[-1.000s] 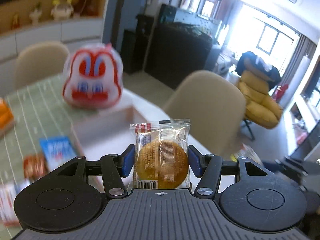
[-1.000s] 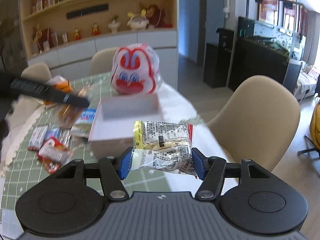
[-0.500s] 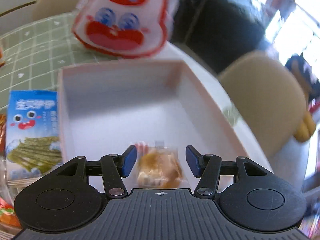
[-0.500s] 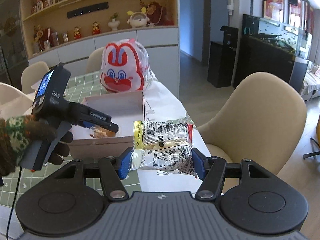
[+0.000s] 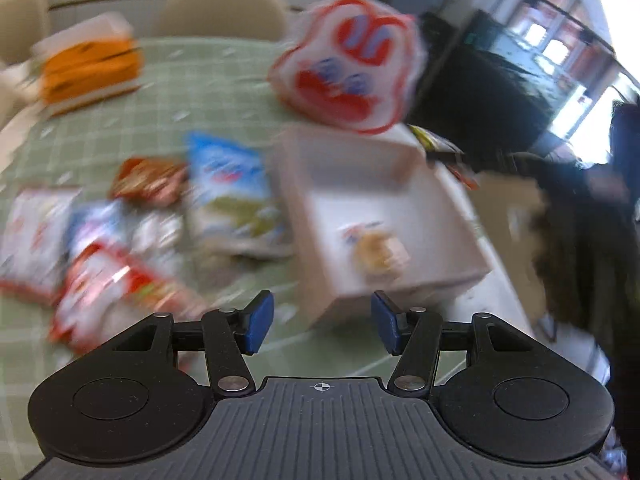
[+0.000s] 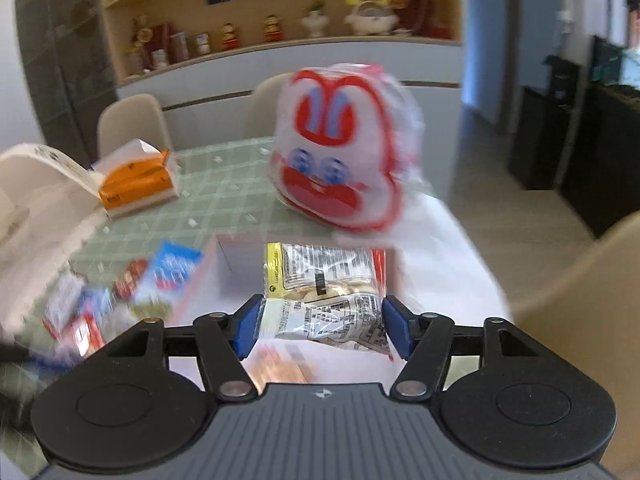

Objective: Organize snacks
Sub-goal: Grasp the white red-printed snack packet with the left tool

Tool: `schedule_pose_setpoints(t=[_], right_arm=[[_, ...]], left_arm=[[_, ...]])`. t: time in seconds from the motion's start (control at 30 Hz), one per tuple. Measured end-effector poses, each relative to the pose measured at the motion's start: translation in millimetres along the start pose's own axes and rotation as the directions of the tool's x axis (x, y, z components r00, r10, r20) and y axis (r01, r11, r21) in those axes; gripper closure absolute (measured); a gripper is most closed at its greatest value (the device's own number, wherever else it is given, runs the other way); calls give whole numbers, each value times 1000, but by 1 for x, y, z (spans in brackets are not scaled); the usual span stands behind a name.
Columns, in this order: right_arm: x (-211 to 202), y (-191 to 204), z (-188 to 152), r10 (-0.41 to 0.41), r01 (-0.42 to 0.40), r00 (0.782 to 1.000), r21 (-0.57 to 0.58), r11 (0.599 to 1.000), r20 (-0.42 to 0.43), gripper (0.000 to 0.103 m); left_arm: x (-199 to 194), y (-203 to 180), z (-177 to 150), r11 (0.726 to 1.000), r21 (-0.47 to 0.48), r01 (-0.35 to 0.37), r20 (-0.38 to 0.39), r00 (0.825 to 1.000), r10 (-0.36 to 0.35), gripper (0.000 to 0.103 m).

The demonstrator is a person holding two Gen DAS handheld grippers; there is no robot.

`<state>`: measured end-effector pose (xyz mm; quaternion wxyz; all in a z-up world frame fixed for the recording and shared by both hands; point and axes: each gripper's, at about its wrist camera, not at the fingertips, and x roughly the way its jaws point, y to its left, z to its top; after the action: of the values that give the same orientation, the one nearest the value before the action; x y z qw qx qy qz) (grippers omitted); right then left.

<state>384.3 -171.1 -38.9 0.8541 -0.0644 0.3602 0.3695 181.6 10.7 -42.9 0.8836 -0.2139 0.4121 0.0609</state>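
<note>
My left gripper (image 5: 322, 322) is open and empty, hanging over the near left corner of the pale box (image 5: 440, 216). A round cake packet (image 5: 376, 250) lies inside that box. Loose snack packets (image 5: 120, 248) lie blurred on the green cloth to the left, among them a blue one (image 5: 228, 196). My right gripper (image 6: 320, 330) holds a clear printed snack packet (image 6: 324, 292) over the box (image 6: 228, 260). Its jaws are opening, with the packet still touching both pads. The orange blur under the right gripper is the cake packet (image 6: 280, 372).
A big red and white rabbit-face bag (image 6: 340, 152) stands just behind the box. An orange carton (image 6: 136, 184) sits at the far left of the table. Beige chairs (image 6: 580, 300) ring the table, and the table's white edge (image 6: 452, 248) runs right of the box.
The left gripper let the round cake packet go into the box and drew back to the left. The right gripper carried its packet left, over the box.
</note>
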Motion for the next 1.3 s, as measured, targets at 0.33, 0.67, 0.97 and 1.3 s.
schedule_pose_setpoints(t=[0.33,0.67,0.97,1.3], right_arm=[[30,26,8,1,7,998,138,990,-59,31],[-6,165,-75,49,-49,992,1,999,-117,31],[-12,217,-121,15,-21,990,-43,999,-138,31],[62,262,-117,51,-93,984,-253,963,-171,27]], left_arm=[[-43,123,-24,954,-222,-203,6,978,210,44],[-21,226,66,947,-226,-230,136,955,264,44],[27,223,54,998,26,-54,49,997,53,44],[-21,212,-1,987,132,88,-98,992,-75,44]])
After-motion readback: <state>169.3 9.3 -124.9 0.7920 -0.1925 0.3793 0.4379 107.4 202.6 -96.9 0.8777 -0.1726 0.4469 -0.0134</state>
